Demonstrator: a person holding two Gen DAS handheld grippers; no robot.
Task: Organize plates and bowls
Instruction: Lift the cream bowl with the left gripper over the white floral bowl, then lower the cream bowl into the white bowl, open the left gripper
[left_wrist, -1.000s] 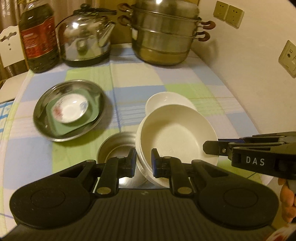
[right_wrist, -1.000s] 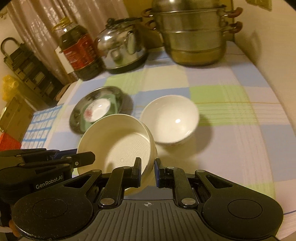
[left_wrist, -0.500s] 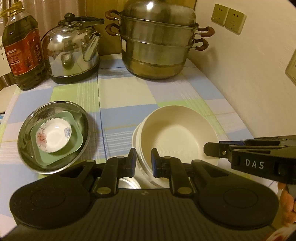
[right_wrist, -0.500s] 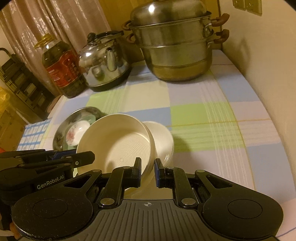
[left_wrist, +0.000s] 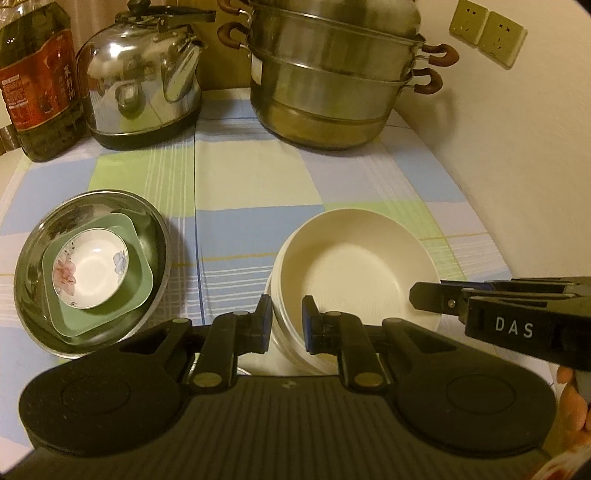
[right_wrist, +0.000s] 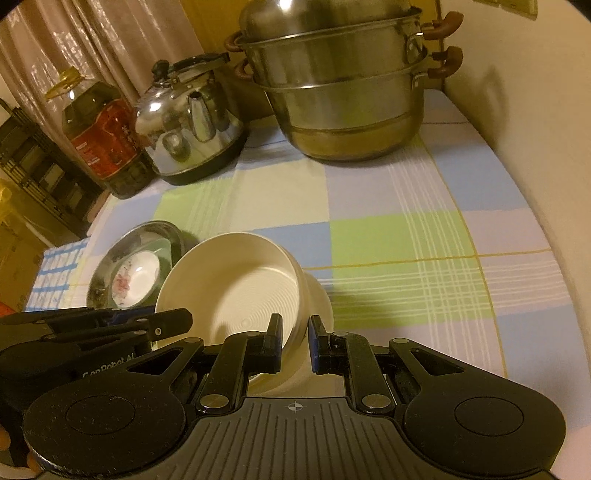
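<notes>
Left claw (left_wrist: 284, 326) pinched the near-left rim of the cream ribbed bowl (left_wrist: 354, 273), one finger inside the wall, one outside. Right claw (right_wrist: 294, 341) pinched the same bowl (right_wrist: 236, 291) on its right rim, same straddle, fingers pressed onto the wall. Both claws held it together; in the left wrist view the right claw came in from 3 o'clock, in the right wrist view the left claw (right_wrist: 173, 321) came in from 9 o'clock

Cream bowl sat tilted in the right wrist view, nested over a second white bowl (right_wrist: 317, 295) whose rim showed just beyond it at 2 o'clock. In the left wrist view only stacked white edges (left_wrist: 280, 332) showed under its left side. Cannot tell whether the upper bowl was fully seated

At 9 o'clock of the bowl, apart from it: steel dish (left_wrist: 33, 258) on the surface, holding a green square plate (left_wrist: 140, 288), with a small floral saucer (left_wrist: 90, 273) on top of that

Checked tablecloth (left_wrist: 251, 184) covered the surface. Far edge, 12 o'clock: stacked steel steamer pot (left_wrist: 332, 85); kettle (left_wrist: 144, 74) at 11; oil bottle (left_wrist: 37, 81) at 10. Wall sockets (left_wrist: 487, 33) at 1 o'clock on the wall
</notes>
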